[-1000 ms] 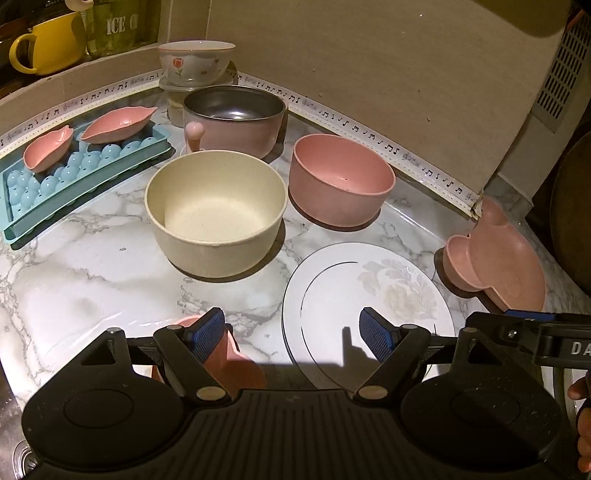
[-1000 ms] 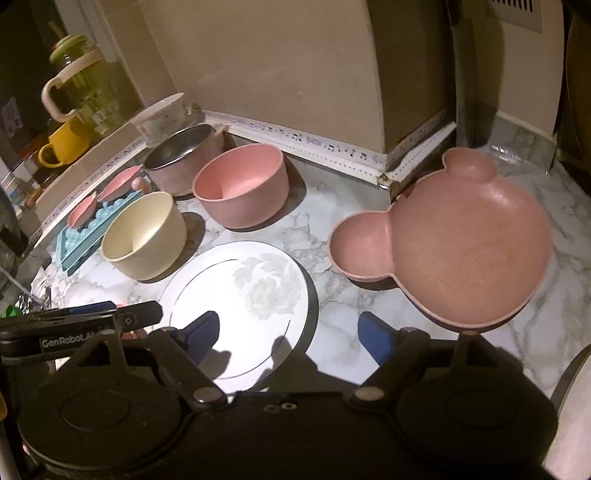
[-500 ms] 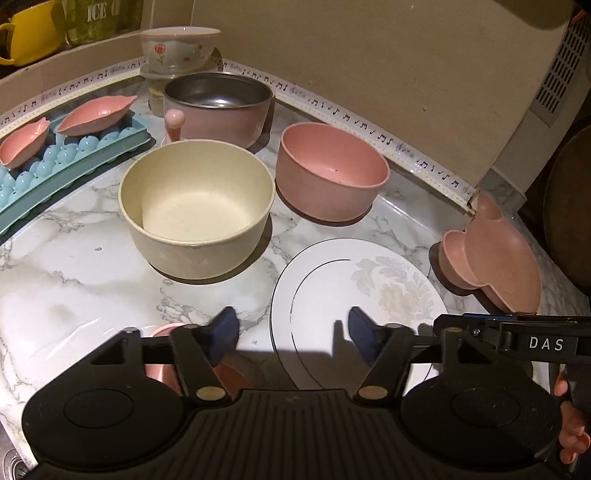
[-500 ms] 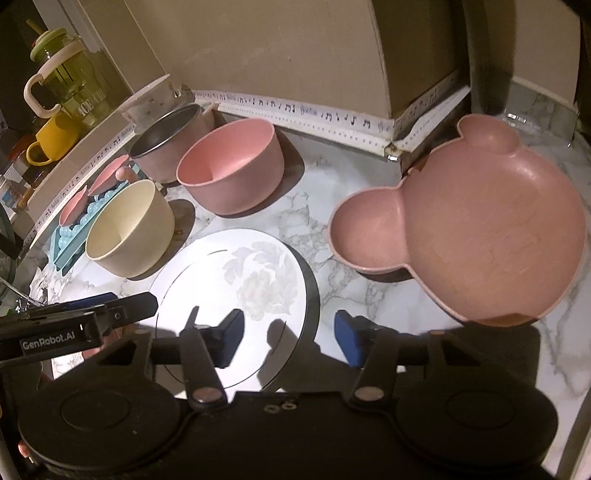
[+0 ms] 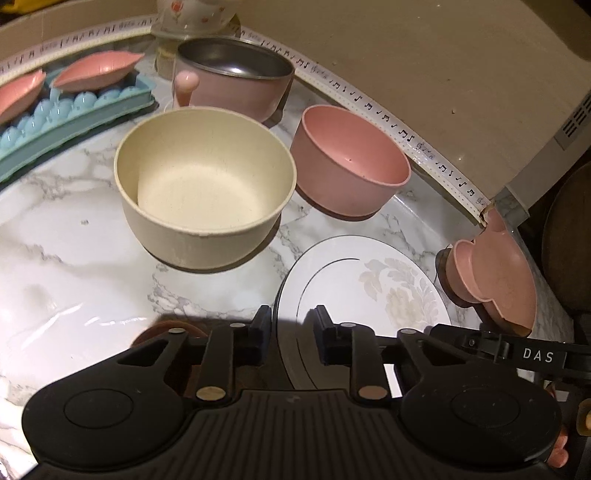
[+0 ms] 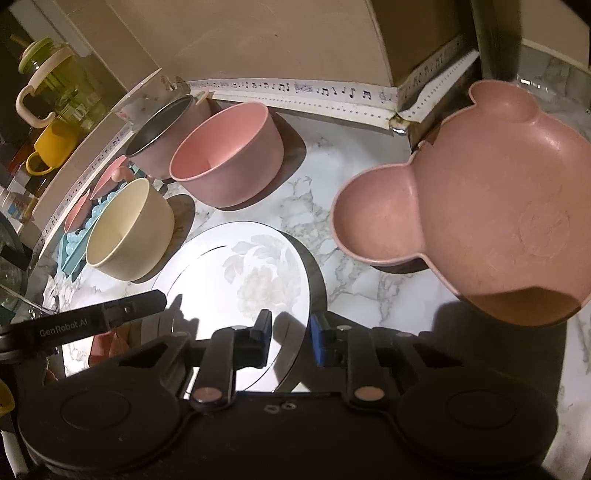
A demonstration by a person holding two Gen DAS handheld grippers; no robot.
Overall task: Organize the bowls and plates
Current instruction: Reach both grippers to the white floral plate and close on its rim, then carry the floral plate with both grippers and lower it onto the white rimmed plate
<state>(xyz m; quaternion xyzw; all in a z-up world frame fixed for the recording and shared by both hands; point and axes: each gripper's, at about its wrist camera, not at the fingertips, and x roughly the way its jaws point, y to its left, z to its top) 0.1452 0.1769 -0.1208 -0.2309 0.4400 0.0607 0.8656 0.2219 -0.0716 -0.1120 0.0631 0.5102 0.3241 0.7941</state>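
A white floral plate (image 5: 369, 291) lies on the marble counter, also in the right wrist view (image 6: 243, 273). My left gripper (image 5: 291, 332) hovers at its near left rim, jaws narrowed with a small gap, holding nothing. My right gripper (image 6: 290, 332) hovers at its near right rim, jaws likewise narrowed and empty. A cream bowl (image 5: 203, 184) and a pink bowl (image 5: 351, 162) stand behind the plate. A pink bear-shaped plate (image 6: 480, 206) lies to the right. A small pink dish (image 5: 166, 330) is mostly hidden under my left gripper.
A metal-lined pink pot (image 5: 232, 85) and a floral bowl (image 5: 192, 14) stand at the back by the wall. A blue ice tray (image 5: 70, 114) carries two pink leaf dishes (image 5: 96, 70) at left. A yellow mug (image 6: 51, 147) and a green jug (image 6: 51, 81) sit on a shelf.
Both grippers have narrowed their jaws from wide open to a small gap and moved forward over the near edge of the white plate.
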